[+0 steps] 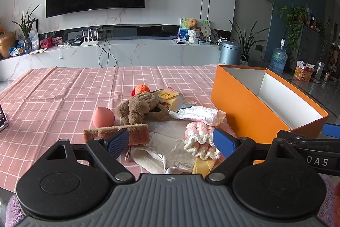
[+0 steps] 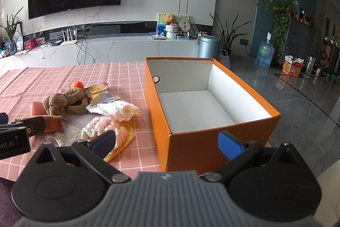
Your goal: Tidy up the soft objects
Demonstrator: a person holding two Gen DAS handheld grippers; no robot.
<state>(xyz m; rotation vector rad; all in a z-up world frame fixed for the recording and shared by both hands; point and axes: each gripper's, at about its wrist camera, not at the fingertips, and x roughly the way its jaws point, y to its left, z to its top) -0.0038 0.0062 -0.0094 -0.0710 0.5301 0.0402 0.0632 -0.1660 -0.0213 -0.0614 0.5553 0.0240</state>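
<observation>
- Desk under a pink cloth with a white grid (image 1: 53, 99); every item below rests on it.
- Pink egg-shaped sponge (image 1: 103, 117), at the left edge of the pile, just behind a sponge block.
- Pinkish-brown rectangular sponge block with a tan scouring face (image 1: 119, 133), lying flat, directly beyond the left finger pad.
- Left gripper (image 1: 171, 141): blue-padded fingers spread wide, holding nothing, poised over a flat grey-white cloth (image 1: 170, 137).
- Brown plush toy (image 1: 142, 108), slumped on its side at mid-pile; small orange knitted ball (image 1: 142, 88) just behind it.
- Yellow-labelled foil sachets (image 1: 172, 99), to the right of the plush toy and touching it.
- Crumpled white cloth (image 1: 199, 114), in front of the sachets.
- Pink-and-white crocheted piece (image 1: 199, 140), resting partly on a yellow packet (image 2: 125, 137), near the box's left wall.
- Orange cardboard box with white interior (image 2: 191, 146), open-topped and empty, at the right end of the desk.
- Right gripper (image 2: 166, 143): fingers wide apart, holding nothing, in front of the box's near wall.
</observation>
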